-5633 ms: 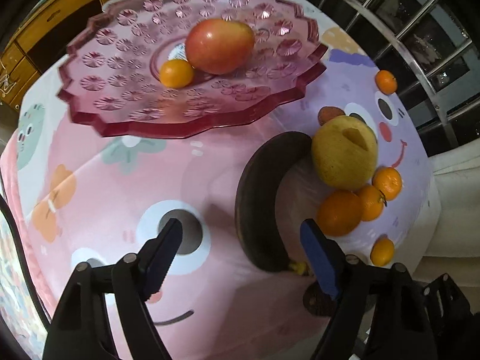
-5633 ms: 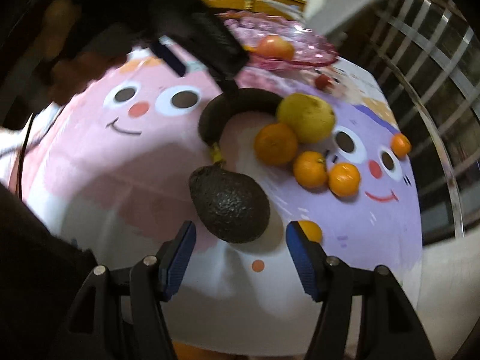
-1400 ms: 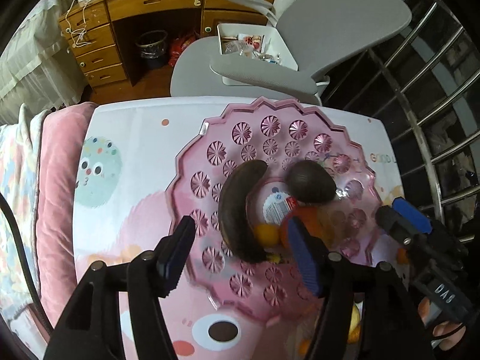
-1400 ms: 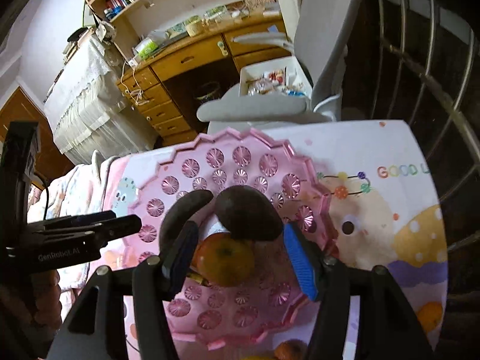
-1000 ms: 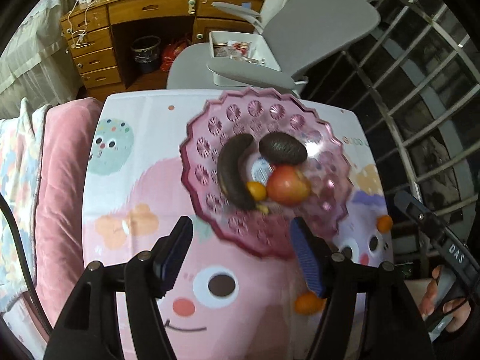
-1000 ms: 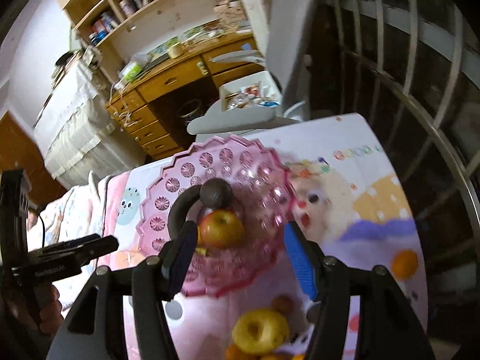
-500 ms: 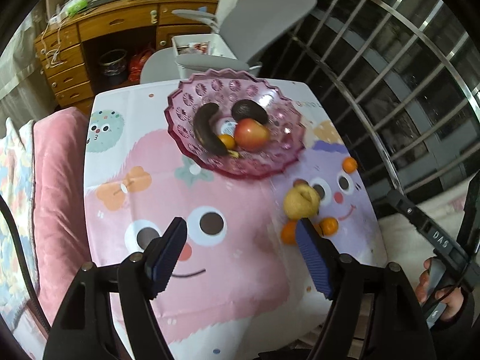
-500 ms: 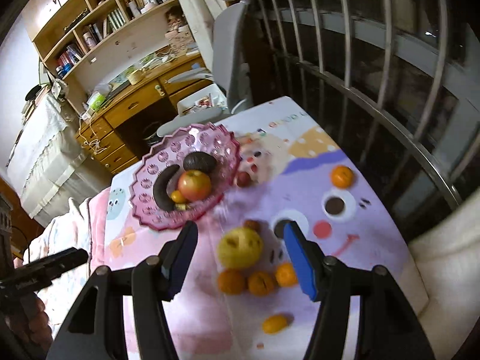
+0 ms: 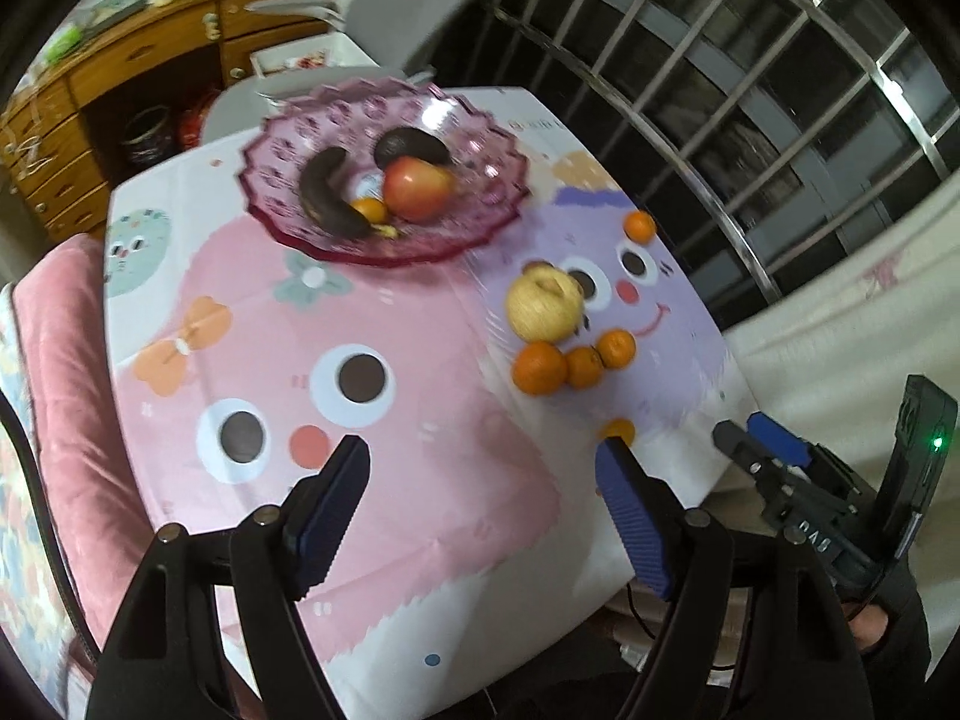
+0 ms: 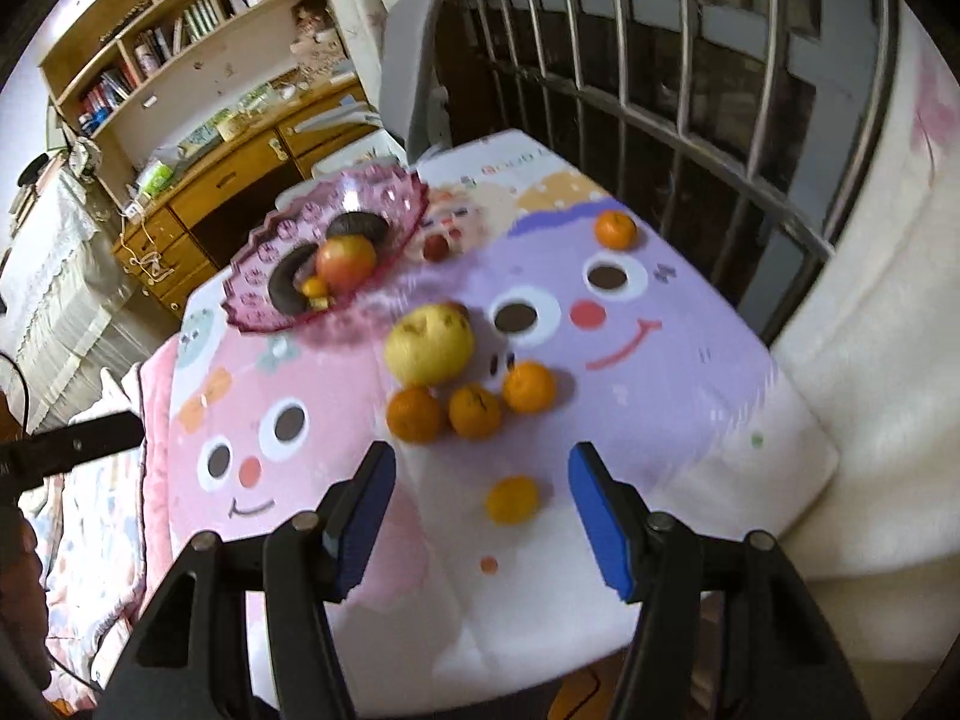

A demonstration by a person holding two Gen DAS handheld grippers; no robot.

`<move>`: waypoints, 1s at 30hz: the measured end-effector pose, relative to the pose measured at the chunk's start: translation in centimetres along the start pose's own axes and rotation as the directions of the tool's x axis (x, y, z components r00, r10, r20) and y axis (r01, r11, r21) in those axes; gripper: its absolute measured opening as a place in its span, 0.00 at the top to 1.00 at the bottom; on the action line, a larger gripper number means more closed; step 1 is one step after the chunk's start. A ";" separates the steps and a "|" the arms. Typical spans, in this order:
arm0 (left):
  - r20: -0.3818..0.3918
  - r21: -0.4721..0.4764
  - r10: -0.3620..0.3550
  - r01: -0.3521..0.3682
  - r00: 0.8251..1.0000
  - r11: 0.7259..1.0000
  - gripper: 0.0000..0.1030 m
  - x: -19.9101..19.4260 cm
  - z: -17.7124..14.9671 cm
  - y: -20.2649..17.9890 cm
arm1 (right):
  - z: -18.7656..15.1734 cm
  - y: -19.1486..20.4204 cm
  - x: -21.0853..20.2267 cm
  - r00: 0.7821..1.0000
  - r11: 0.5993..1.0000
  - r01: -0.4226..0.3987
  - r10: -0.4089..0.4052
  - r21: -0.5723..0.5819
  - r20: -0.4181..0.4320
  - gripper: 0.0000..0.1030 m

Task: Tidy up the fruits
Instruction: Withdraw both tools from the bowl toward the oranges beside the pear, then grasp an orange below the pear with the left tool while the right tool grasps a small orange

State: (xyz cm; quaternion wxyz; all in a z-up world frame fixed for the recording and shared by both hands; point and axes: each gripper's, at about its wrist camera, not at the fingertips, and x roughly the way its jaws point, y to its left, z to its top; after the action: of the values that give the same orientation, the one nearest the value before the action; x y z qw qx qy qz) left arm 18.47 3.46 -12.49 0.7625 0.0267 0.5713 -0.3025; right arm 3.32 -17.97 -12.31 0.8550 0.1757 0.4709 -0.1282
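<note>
Both grippers hang above the near edge of the table, each with its blue-padded fingers spread wide and nothing between the pads. In the right wrist view, the right gripper frames a lone small orange, which lies on the cloth in the gap between the fingers, nearer the right pad and touching neither. Beyond it, toward 12 o'clock, three oranges sit in a row just beside a yellow pear; another orange lies well apart at about 1 o'clock. The pink plate, at about 11 o'clock, holds a dark banana, a red apple, an avocado and a small orange. In the left wrist view, the left gripper hovers over the pink part of the cloth; the lone orange shows just at the tip of its right finger, and the plate lies far off at 11 o'clock.
</note>
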 end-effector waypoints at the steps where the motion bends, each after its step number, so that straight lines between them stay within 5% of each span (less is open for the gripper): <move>1: -0.012 0.008 -0.009 0.009 1.000 1.000 0.26 0.5 0.0 -0.2 | -0.5 -0.2 0.2 1.000 1.000 0.004 -0.003 0.011 -0.007 0.41; 16: -0.169 0.161 -0.020 0.047 0.985 0.986 0.26 8.5 2.2 -3.7 | -4.4 -0.8 4.3 0.994 0.995 0.085 -0.088 -0.049 -0.064 0.41; 23: -0.189 0.143 -0.021 0.049 0.982 0.988 0.26 13.1 4.0 -4.5 | -4.5 -0.5 6.8 0.994 0.983 0.057 -0.073 -0.176 -0.084 0.42; 30: -0.221 0.053 -0.036 0.049 0.975 0.997 0.41 18.0 4.9 -4.2 | -4.4 0.0 9.5 0.992 0.947 -0.003 -0.037 -0.321 -0.120 0.46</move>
State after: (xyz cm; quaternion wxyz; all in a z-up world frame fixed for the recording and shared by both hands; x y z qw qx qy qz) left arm 23.57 -9.66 -25.45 0.6868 0.0698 0.6437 -0.3303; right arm 4.92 -16.65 -22.58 0.8399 0.0379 0.5394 -0.0459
